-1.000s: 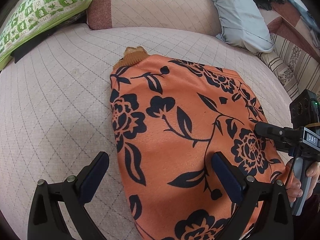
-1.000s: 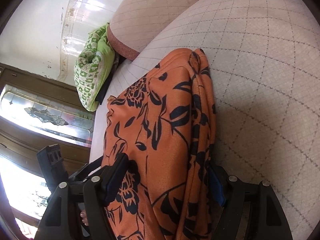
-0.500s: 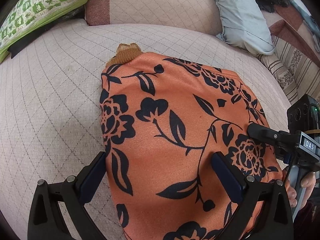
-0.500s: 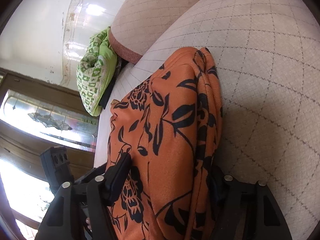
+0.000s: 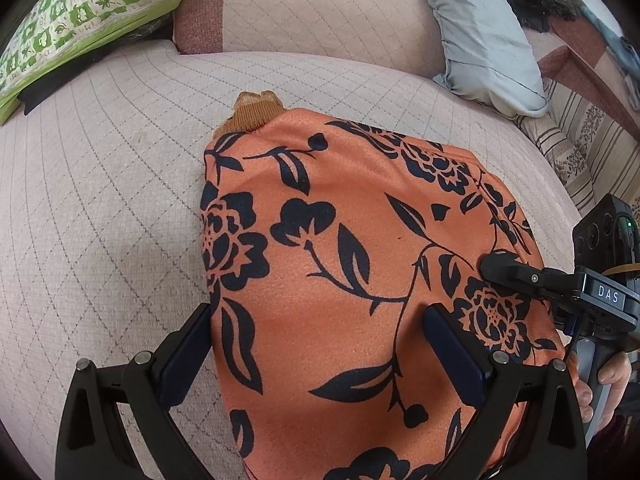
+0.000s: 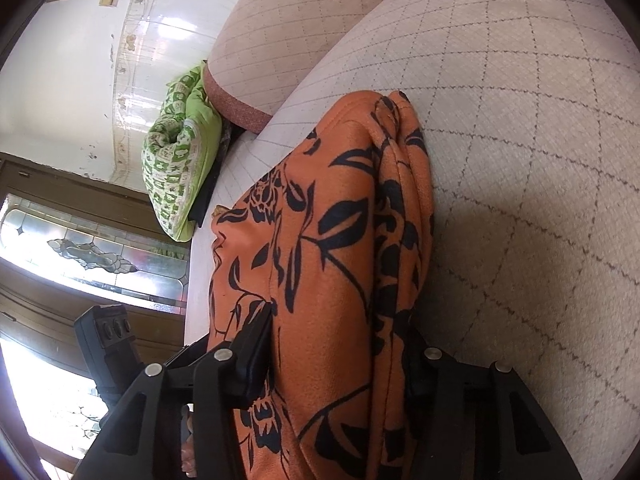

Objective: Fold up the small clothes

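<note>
The orange garment printed with dark navy flowers and leaves (image 5: 352,280) lies folded on the pale quilted sofa seat (image 5: 100,200), its ribbed mustard cuff (image 5: 252,114) poking out at the far edge. To the garment's left the seat is bare up to the green-and-white patterned cushion (image 5: 80,12); beyond the far edge a strip of bare seat runs to the sofa backrest (image 5: 320,12), and a pale blue-grey pillow (image 5: 480,28) leans at the far right, near the garment's right corner. The left gripper (image 5: 320,344) has its jaws spread wide, the left finger just off the garment's left edge over the seat and the right finger over the printed cloth; neither pad seems to press it, though the near part is hidden by the frame. The right gripper (image 6: 340,360) straddles the stacked folded edge at the garment's right side, its jaws closing with the cloth layers between them; the left pad dents the fabric, while the right pad is mostly hidden behind the fold, so a firm pinch cannot be confirmed. Compared with a second ago, the right gripper's fingers stand clearly nearer together, and the garment sits slightly further left between the left gripper's fingers. In the right wrist view a white tiled wall (image 6: 80,40) and a dark wooden frame with leaded glass (image 6: 80,248) stand behind the sofa.
</note>
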Tool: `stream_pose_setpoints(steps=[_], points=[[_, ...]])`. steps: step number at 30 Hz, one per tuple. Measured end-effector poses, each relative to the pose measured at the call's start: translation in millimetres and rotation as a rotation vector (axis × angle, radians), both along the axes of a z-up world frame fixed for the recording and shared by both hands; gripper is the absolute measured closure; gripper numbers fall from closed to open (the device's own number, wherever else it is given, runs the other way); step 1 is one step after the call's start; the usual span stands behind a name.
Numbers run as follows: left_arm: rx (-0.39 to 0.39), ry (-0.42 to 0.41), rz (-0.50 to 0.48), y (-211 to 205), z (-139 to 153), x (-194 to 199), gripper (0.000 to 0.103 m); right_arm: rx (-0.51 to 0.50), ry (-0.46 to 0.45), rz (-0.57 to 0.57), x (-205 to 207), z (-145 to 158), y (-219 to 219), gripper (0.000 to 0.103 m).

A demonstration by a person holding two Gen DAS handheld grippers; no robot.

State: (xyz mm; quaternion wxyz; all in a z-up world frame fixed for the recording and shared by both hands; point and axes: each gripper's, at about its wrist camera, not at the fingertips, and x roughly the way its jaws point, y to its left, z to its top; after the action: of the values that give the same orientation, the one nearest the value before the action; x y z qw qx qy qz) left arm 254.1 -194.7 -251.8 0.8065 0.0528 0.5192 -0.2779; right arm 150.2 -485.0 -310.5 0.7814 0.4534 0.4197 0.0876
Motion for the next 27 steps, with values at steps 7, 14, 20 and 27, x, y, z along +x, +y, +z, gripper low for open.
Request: stream_pose_setpoints(steps=[7,14,20,27], points=[[-0.013,-0.021,0.018,7.8,6.5,-6.7,0.011,-0.014,-0.007,0.007,2.0,7.5,7.3,0.054],[-0.024,-0.028,0.030,19.2,10.9,-10.1,0.020,-0.017,-0.018,0.009,0.4,14.6,11.9,0.055],[-0.034,-0.026,0.037,32.3,15.8,-11.2,0.029,-0.016,-0.023,0.006,-1.8,18.7,13.3,0.055],[-0.044,-0.024,0.048,43.4,22.0,-11.9,0.039,-0.016,-0.038,0.009,-1.9,27.2,18.9,0.055]])
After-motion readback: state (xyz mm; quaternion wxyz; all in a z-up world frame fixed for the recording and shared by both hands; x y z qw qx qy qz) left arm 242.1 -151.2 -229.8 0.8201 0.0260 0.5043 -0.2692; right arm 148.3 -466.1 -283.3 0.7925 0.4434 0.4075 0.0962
